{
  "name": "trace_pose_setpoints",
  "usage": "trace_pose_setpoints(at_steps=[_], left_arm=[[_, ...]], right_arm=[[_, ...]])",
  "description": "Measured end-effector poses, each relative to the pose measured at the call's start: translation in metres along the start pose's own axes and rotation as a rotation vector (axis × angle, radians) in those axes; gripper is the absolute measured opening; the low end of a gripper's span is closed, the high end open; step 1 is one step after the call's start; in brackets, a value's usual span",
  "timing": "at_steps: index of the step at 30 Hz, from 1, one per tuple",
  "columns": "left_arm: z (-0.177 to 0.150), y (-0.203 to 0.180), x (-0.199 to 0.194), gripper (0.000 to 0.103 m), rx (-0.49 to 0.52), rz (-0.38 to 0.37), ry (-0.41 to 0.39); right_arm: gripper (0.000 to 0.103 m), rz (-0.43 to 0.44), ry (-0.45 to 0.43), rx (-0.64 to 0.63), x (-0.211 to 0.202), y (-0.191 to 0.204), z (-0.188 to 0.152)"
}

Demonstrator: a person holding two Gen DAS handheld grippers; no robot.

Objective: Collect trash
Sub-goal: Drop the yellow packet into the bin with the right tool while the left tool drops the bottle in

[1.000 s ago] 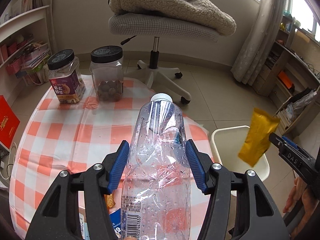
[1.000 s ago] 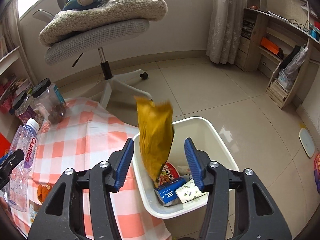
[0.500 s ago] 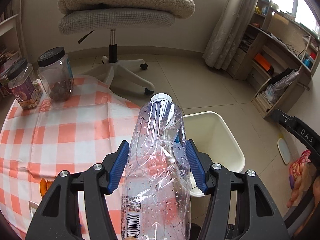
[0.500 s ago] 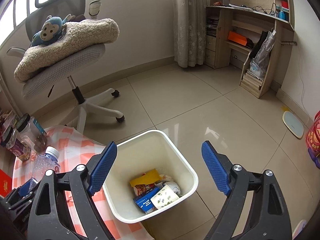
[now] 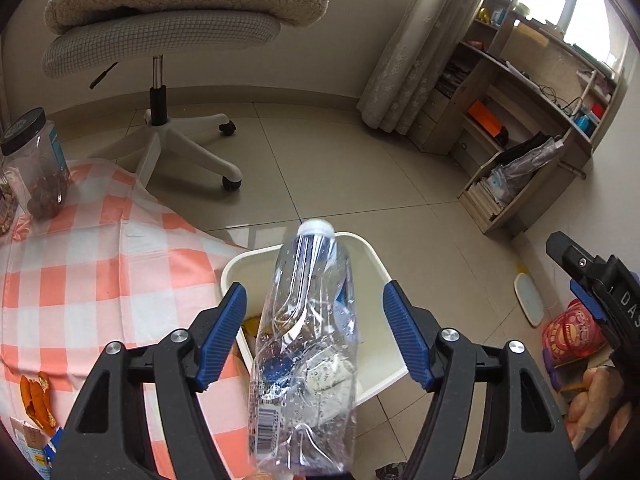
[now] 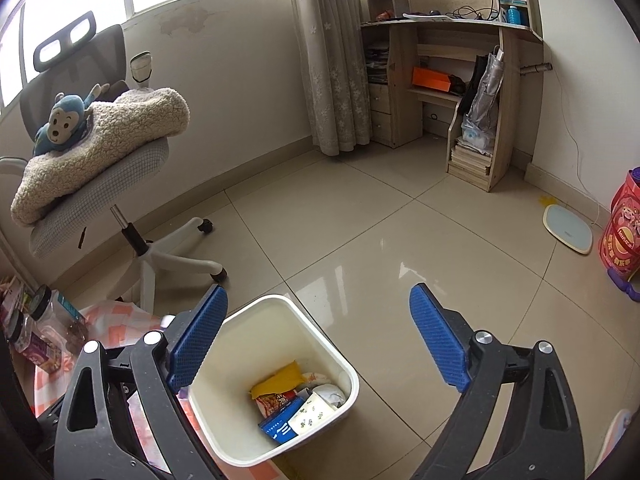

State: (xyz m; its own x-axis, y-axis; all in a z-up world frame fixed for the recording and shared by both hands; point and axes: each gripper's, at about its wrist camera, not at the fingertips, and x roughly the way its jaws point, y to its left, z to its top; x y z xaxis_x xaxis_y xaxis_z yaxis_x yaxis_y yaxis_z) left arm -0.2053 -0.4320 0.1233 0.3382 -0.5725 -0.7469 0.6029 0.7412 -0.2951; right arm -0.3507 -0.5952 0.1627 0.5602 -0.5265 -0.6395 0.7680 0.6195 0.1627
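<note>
Now the left gripper (image 5: 314,336) is opening, its pads off the bottle (image 5: 306,344) above the bin (image 5: 374,258). Right gripper (image 6: 318,344), empty, is still widening; its yellow bag (image 6: 280,380) already lies inside, so the bottle likely drops next.

Window daylight, fisheye-warped dark corners

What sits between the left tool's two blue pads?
In the left wrist view, the clear plastic bottle sits between the opening left tool's pads, touching neither, cap pointing toward the white bin beyond.
</note>
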Motion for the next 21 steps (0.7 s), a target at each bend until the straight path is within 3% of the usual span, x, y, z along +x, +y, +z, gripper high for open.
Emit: trace_pose_setpoints(at_steps=[3, 15, 21], left_arm=[[0.002, 0.004, -0.006, 0.075, -0.003, 0.0, -0.006], [-0.019, 0.035, -0.043, 0.075, 0.077, 0.185, -0.089], [-0.03, 0.061, -0.068, 0.075, 0.062, 0.288, -0.113]], right_arm=[[0.09, 0.001, -0.015, -0.009, -0.004, 0.002, -0.001], [0.096, 0.035, -0.036, -0.141, -0.02, 0.044, -0.02], [0.096, 0.067, -0.026, -0.256, -0.031, 0.077, -0.043]])
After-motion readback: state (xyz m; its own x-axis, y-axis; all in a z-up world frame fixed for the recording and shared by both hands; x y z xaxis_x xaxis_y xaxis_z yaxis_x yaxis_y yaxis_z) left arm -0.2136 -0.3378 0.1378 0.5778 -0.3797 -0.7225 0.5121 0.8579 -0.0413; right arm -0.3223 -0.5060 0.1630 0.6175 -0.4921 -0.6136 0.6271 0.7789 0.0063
